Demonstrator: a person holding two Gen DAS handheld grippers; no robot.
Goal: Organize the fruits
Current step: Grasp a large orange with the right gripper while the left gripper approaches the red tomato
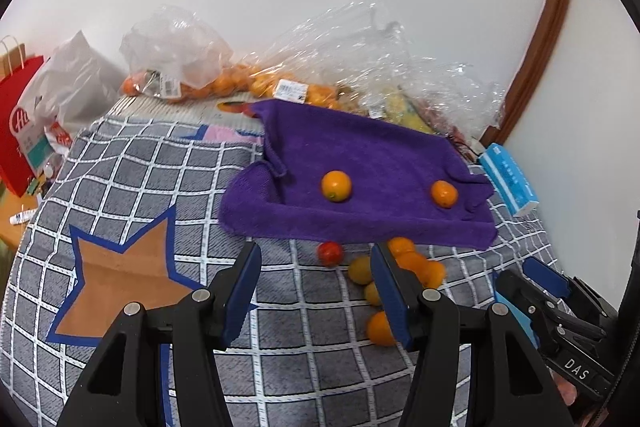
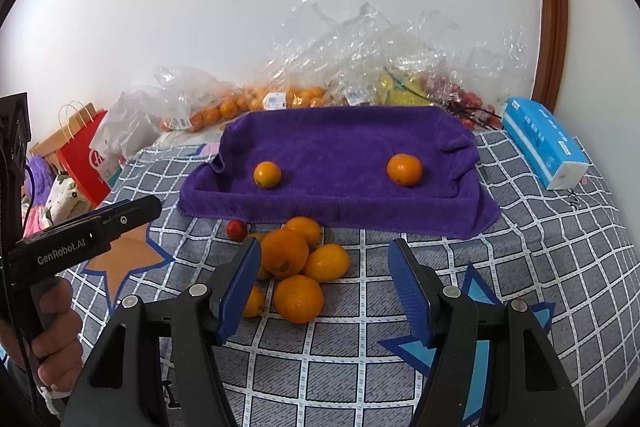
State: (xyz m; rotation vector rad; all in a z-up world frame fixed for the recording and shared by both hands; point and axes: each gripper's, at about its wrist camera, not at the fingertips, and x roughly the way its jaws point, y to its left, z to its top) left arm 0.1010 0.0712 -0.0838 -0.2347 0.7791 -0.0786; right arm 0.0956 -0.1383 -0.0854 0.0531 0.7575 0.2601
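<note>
A purple towel (image 1: pixel 360 155) (image 2: pixel 340 139) lies on the grey checked cloth (image 1: pixel 160 179) (image 2: pixel 540 247), with two oranges on it: one on the left (image 1: pixel 336 185) (image 2: pixel 267 174) and one on the right (image 1: pixel 444 193) (image 2: pixel 404 169). Just in front of the towel sits a loose pile of oranges (image 1: pixel 416 263) (image 2: pixel 296 259), a small yellow fruit (image 1: pixel 360 269) and a small red fruit (image 1: pixel 330 253) (image 2: pixel 237 229). My left gripper (image 1: pixel 316 247) hovers open, short of the red fruit and holding nothing. My right gripper (image 2: pixel 325 243) is open and empty, its left finger (image 2: pixel 240 279) covering part of the pile.
Clear plastic bags of oranges (image 1: pixel 224 83) (image 2: pixel 256 103) and other fruit line the wall behind the towel. A blue tissue pack (image 1: pixel 508 179) (image 2: pixel 540 143) lies at the right, a red paper bag (image 1: pixel 16 131) (image 2: pixel 84 155) at the left. A hand (image 2: pixel 52 347) holds the left gripper.
</note>
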